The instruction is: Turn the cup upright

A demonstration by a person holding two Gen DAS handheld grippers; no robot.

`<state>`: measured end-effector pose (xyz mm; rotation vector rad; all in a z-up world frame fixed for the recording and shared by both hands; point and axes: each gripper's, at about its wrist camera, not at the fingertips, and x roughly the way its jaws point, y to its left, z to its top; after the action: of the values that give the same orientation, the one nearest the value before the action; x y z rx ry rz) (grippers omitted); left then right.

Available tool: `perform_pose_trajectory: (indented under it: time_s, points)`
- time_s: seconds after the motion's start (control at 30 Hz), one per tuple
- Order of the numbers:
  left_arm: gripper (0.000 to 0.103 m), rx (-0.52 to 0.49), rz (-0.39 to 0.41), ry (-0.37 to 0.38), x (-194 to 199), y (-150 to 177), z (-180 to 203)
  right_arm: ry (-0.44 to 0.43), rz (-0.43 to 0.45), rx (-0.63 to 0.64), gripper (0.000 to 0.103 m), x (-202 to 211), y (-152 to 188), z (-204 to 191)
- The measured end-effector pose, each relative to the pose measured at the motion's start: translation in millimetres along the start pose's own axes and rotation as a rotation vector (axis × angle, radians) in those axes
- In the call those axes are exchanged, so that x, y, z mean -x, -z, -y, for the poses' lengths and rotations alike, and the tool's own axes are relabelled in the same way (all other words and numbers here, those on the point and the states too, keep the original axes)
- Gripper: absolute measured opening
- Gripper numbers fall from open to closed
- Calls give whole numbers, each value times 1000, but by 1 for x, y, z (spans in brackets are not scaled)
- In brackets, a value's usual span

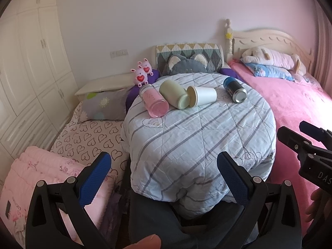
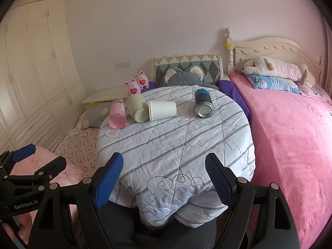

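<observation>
Four containers lie on their sides at the far end of the striped quilt (image 2: 176, 145): a pink jar (image 2: 117, 115), a pale green cup (image 2: 137, 109), a white cup (image 2: 162, 110) touching it, and a blue can (image 2: 203, 103) apart to the right. The left gripper (image 1: 164, 178) and right gripper (image 2: 164, 180) hover near, jaws spread wide, holding nothing.

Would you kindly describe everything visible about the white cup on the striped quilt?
The white cup looks like plain paper, tapered and unmarked. It lies on its side on the striped quilt, rim toward the left, base toward the right. Its rim meets the pale green cup beside it. Neither tool is near it.
</observation>
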<state>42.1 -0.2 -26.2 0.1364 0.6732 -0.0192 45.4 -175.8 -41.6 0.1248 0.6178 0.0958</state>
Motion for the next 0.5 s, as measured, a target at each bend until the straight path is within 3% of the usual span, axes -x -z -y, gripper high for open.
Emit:
perform_pose_trajectory:
  time_s: [0.5]
  points:
    - [103,28,-86,-25,-110,-45,-12,51,-117,38,83,-113,-46,11]
